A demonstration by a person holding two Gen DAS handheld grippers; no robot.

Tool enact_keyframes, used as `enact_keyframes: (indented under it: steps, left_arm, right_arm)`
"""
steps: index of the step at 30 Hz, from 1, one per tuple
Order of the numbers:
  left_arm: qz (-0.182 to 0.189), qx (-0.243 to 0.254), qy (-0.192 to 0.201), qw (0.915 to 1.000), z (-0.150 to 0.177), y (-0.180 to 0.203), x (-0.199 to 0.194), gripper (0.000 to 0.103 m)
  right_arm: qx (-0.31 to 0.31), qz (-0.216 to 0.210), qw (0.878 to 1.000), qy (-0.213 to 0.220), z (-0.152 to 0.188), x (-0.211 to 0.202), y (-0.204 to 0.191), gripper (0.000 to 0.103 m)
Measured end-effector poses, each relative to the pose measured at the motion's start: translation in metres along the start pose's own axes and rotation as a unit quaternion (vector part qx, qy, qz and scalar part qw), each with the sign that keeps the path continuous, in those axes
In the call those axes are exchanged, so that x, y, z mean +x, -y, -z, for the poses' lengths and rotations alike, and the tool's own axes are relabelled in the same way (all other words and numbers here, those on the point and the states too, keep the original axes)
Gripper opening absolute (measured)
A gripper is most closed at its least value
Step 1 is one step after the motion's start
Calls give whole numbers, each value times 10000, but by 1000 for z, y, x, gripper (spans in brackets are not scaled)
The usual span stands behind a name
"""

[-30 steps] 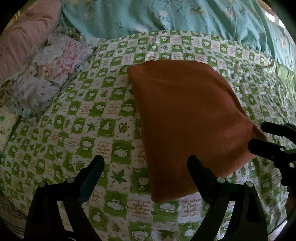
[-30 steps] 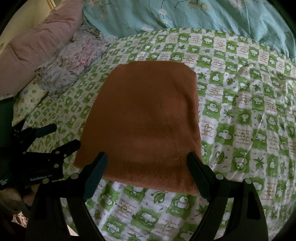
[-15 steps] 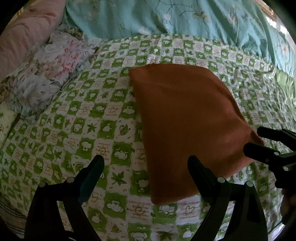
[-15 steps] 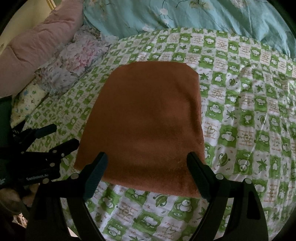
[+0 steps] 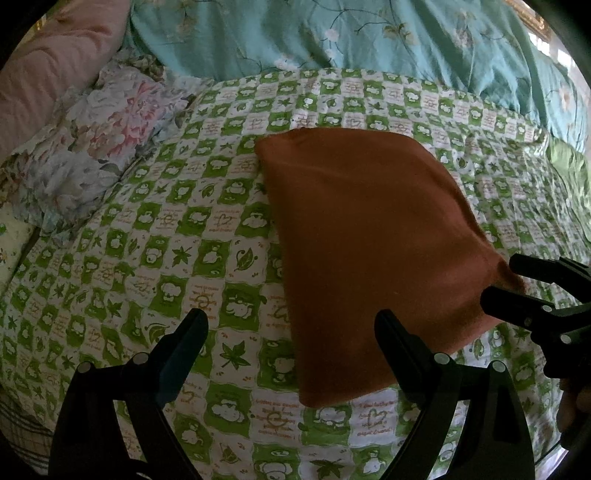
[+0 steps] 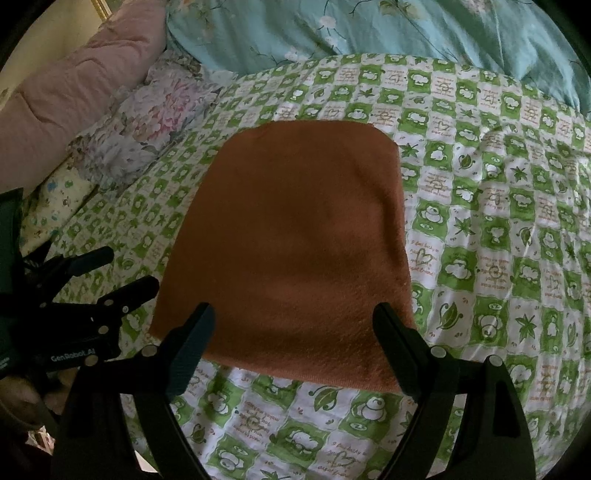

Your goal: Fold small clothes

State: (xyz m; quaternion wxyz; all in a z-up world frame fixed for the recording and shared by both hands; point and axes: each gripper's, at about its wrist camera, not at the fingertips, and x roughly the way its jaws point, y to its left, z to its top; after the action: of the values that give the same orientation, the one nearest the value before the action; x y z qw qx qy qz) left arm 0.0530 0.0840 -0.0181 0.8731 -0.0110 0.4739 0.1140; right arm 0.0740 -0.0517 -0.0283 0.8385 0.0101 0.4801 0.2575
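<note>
A folded rust-orange cloth [image 5: 373, 251] [image 6: 295, 243] lies flat on a green-and-white checked bedspread [image 5: 155, 236] [image 6: 498, 221]. My left gripper [image 5: 291, 332] is open, hovering over the cloth's near left edge with nothing between its fingers. My right gripper [image 6: 293, 325] is also open, above the cloth's near edge, holding nothing. In the left wrist view the right gripper [image 5: 517, 284] shows at the cloth's right corner. In the right wrist view the left gripper [image 6: 122, 273] sits by the cloth's left corner.
A floral pillow [image 5: 99, 136] [image 6: 147, 125] and a pink cushion [image 5: 44, 70] [image 6: 74, 88] lie at the far left. A teal flowered quilt [image 5: 351, 33] [image 6: 369, 26] bunches along the back. Part of a hand [image 5: 572, 406] shows at the right.
Both grippers stay open. The views have shifted slightly, with the cloth lying a little lower in the left wrist view; the cloth itself has not moved.
</note>
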Motion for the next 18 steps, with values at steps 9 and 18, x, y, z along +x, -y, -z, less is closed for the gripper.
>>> enact_keyframes:
  steps: [9,18]
  left_arm:
    - [-3,3,1,10000,0,0,0,92]
    - [1,4,-1,10000,0,0,0,93]
  right_arm:
    - [-26,-17,10000,-10,0,0,1,87]
    - [-7,-11,10000,2,0,0,1,87]
